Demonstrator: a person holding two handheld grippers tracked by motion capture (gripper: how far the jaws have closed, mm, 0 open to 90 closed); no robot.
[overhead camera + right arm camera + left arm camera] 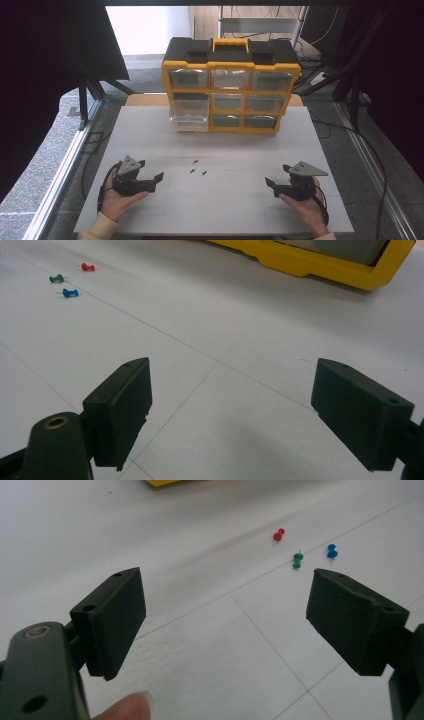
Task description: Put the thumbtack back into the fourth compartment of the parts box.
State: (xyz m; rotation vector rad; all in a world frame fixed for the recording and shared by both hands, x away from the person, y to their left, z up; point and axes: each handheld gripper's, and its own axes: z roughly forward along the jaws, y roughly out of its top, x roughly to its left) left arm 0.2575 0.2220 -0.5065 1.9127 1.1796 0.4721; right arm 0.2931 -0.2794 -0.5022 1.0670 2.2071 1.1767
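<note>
Pushpins are lying in a loose cluster at the middle of the white desk (215, 200) in the high view: a small red plastic pushpin (195, 162), a green plastic pushpin (192, 170) and a blue plastic pushpin (204, 173), near one another but not touching. The left tool (152, 179) and the right tool (273, 186) are resting low on either side, well apart from the pins, each gripped by a hand. A yellow and black plastic organiser box with clear drawers (230, 85) is standing at the far edge; its lower left drawer (190, 122) is sticking out a little.

Seen in the left gripper view, the left tool (226, 617) is gaping wide with nothing between its jaws, and the red (278, 534), green (297, 560) and blue (332, 551) pins are lying ahead.

Seen in the right gripper view, the right tool (231, 412) is likewise spread wide and empty, with the pins far off at the upper left.

These pins are likely very light, hard and slick, prone to rolling or skidding; pinching one across its waisted plastic head, clear of the metal point, seems the safest hold.
</note>
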